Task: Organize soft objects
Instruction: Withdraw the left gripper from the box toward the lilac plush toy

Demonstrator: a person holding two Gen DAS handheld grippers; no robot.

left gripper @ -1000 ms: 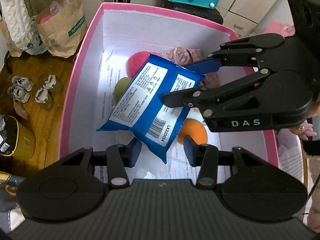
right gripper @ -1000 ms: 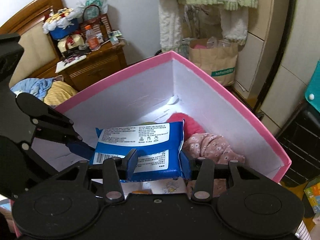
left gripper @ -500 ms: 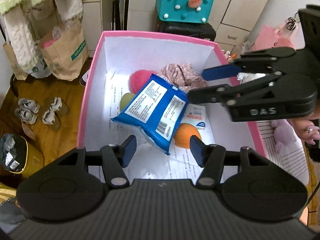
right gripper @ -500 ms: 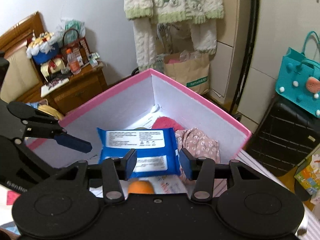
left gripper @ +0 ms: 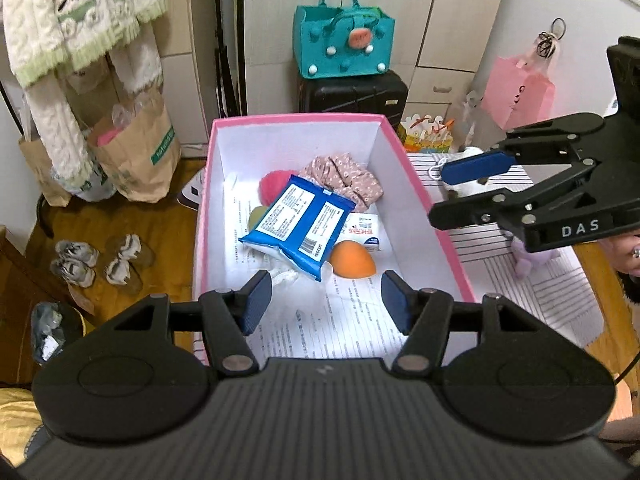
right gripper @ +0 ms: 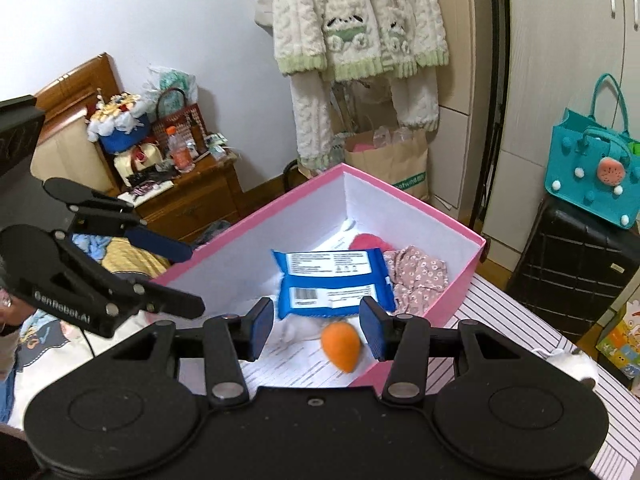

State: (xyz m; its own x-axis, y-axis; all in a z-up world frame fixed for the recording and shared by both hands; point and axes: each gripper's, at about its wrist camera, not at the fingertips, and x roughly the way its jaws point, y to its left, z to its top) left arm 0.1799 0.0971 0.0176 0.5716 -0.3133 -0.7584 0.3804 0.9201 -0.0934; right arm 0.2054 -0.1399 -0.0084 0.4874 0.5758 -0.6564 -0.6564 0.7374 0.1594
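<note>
Bedroom; pink box sits on a striped cloth, white inside, printed sheets on its floor. Behind the box: black suitcase with teal bag on top; left of box, paper bags and hanging knit sweater; wooden nightstand seen past the box in right wrist view. Left gripper above the box's near end, fingers spread wide, nothing held. Right gripper above the box's right side, jaws also wide, empty, aimed across the box. Blue wipes pack lies in box middle, tilted, long axis diagonal from near-right to far-left corner, barcode end nearer. It rests over pink ball and green ball; floral cloth behind it, orange sponge just beside its near-right corner.
</note>
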